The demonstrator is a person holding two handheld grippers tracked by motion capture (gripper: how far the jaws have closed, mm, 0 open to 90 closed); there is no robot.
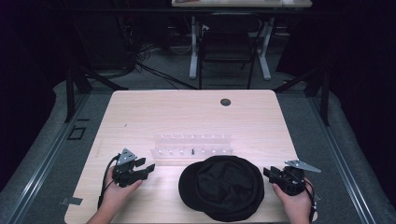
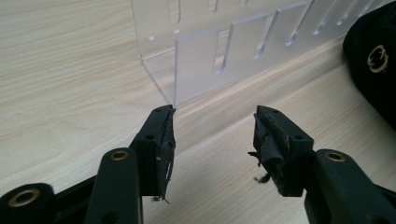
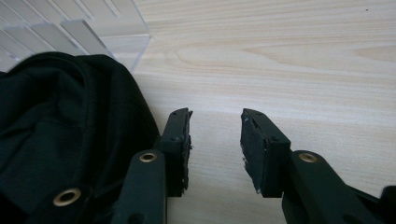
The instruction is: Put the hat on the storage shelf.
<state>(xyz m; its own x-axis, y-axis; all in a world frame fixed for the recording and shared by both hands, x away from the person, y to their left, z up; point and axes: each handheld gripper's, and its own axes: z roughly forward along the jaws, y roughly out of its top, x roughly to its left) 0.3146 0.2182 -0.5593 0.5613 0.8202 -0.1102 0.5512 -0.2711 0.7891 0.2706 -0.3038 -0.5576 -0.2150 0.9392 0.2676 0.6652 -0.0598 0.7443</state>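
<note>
Left claw (image 2: 212,133) apart, right claw (image 3: 215,133) apart; brass eyelet (image 2: 376,59) on black cap (image 1: 222,186) seen from left.

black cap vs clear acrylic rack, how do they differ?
The black cap is opaque, soft and rounded; the clear acrylic rack is see-through, rigid and slotted. The cap lies nearer the person, between the two grippers; the rack sits just behind it. Both rest on the wooden table.
</note>
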